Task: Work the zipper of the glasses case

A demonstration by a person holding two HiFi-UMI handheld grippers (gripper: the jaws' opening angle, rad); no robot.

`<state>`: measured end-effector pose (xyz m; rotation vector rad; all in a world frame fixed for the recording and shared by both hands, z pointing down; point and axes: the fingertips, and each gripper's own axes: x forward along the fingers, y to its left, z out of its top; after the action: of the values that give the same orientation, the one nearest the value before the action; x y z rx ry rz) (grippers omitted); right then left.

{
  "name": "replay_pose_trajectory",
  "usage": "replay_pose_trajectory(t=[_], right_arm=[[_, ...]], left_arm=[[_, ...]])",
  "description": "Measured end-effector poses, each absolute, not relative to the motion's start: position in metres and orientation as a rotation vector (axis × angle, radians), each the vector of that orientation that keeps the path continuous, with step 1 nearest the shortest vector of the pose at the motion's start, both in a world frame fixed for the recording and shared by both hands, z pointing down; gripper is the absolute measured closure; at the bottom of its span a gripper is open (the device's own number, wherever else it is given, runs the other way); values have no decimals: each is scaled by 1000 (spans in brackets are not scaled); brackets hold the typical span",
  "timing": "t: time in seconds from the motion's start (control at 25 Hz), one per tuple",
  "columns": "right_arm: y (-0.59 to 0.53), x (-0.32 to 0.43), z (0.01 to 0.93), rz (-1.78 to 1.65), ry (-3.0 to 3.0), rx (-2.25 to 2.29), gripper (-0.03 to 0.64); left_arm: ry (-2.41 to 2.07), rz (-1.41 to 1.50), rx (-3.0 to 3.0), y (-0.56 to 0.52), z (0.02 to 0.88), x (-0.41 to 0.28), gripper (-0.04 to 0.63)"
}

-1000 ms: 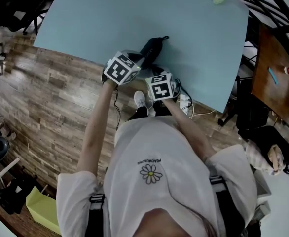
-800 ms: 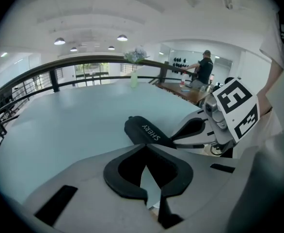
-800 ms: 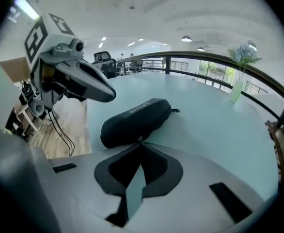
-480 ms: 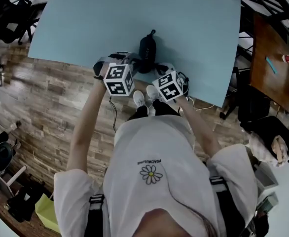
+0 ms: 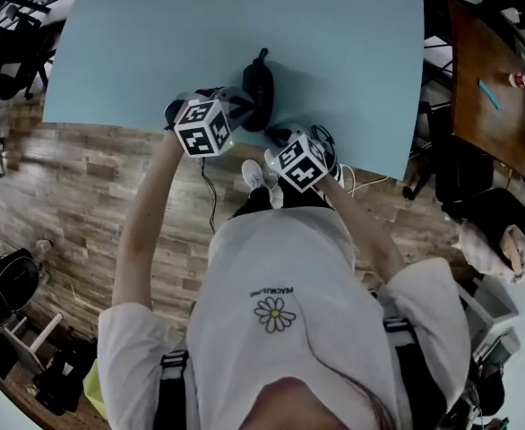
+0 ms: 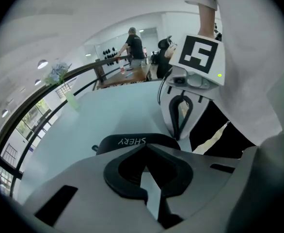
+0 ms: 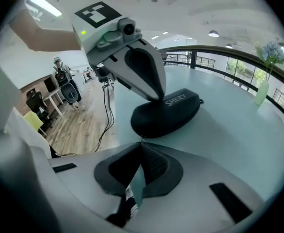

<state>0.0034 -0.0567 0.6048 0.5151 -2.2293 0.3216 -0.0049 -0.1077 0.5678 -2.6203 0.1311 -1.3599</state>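
Observation:
A black glasses case [image 5: 259, 95] printed SHERY lies near the front edge of the light blue table [image 5: 155, 52]. My left gripper [image 5: 236, 106] is shut, its tips down on the left side of the case [image 6: 132, 141]. In the right gripper view its grey fingers [image 7: 144, 74] rest on the case top [image 7: 167, 111]. My right gripper [image 5: 279, 138] is also shut, its tips [image 7: 141, 142] meeting at the near end of the case. A small zipper pull [image 7: 141, 138] shows there; whether it is pinched I cannot tell.
The table's front edge [image 5: 245, 143] runs just under both grippers, with wooden floor, cables [image 5: 357, 184] and the person's shoes [image 5: 255, 177] below. A green vase with flowers [image 7: 262, 92] stands at the far table edge. A brown table [image 5: 495, 70] stands to the right.
The left gripper's marker cube has rolled round and shifted along the case. The right gripper has drawn back a little from the case toward the table edge. The case lies where it was.

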Motion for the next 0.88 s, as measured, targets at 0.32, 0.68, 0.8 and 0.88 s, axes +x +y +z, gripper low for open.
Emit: replay_pose_trajectory(t=[0.32, 0.68, 0.8, 0.88], right_arm=[[-54, 18, 604, 225, -2158, 557, 609], [-92, 114, 611, 167, -1984, 798, 609], [-92, 115, 611, 177, -1998, 801, 609], [-92, 116, 610, 188, -2010, 797, 609]], left_arm=[[248, -1288, -2677, -116, 560, 4, 580], [210, -1290, -2621, -134, 562, 68, 580], [211, -1332, -2650, -138, 564, 72, 580], [221, -1321, -2671, -138, 563, 73, 580]])
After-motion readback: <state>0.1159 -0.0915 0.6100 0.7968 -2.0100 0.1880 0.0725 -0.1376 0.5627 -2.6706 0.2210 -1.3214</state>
